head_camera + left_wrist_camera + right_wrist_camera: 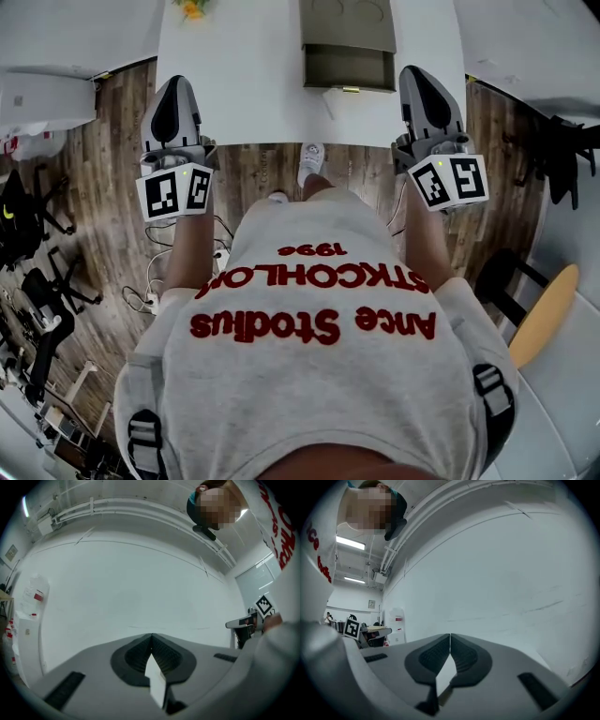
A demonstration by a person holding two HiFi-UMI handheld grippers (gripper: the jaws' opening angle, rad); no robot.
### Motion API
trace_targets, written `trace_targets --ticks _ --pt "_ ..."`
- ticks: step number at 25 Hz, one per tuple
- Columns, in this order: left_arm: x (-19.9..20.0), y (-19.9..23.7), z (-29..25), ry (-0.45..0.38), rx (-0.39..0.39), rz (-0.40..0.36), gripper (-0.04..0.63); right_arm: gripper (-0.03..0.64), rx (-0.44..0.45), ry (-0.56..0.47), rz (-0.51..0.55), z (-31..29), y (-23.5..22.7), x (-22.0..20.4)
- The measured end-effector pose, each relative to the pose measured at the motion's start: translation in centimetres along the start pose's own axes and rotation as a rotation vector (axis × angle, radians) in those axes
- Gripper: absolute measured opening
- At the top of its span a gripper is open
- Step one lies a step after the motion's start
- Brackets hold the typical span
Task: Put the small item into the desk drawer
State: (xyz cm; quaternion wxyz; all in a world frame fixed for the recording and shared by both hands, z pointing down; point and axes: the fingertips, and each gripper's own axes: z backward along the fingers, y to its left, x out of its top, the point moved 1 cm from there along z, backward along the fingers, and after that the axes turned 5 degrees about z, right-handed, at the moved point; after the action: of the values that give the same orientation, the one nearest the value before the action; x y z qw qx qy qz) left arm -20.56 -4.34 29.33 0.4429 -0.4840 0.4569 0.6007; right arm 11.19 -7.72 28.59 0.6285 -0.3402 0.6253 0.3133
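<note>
Head view: the person stands back from the white worktop (244,84), with both arms drawn in at the sides. The left gripper (176,89) and the right gripper (419,80) are level with the near edge of the worktop, one on each side, and neither is over it. A drawer (348,67) sits at the centre of the worktop and appears to be pulled out toward the person. A small yellowish piece (350,89) lies at the front edge of the drawer. It is too small to confirm as the task item, and whether it rests inside the drawer or just in front of it cannot be determined.

Left gripper view: the jaws are pressed fully together, with nothing between the pads. The gripper points at a bare white wall (131,588), away from the worktop.

Right gripper view: the jaws are likewise clenched tight and empty, and they also face a blank wall.

Task status: neither gripper carries the item, and both are well apart from the drawer. If the yellowish piece is the item and lies outside, the pickup and placement remain to be done. If it already lies inside, only closing the drawer could remain. These views do not settle which applies.
</note>
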Motion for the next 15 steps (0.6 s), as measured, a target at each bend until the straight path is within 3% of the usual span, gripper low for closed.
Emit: trace_targets --ticks 4,15 --pt "-0.1 -0.3 -2.4 -0.01 0.032 -0.003 0.006 0.006 0.047 -0.007 0.029 -2.0 -1.9 0.3" --pt "-1.1 -1.1 -7.1 -0.012 0.121 -0.025 0.008 0.006 0.125 -0.101 -0.011 -5.7 -7.4 1.3"
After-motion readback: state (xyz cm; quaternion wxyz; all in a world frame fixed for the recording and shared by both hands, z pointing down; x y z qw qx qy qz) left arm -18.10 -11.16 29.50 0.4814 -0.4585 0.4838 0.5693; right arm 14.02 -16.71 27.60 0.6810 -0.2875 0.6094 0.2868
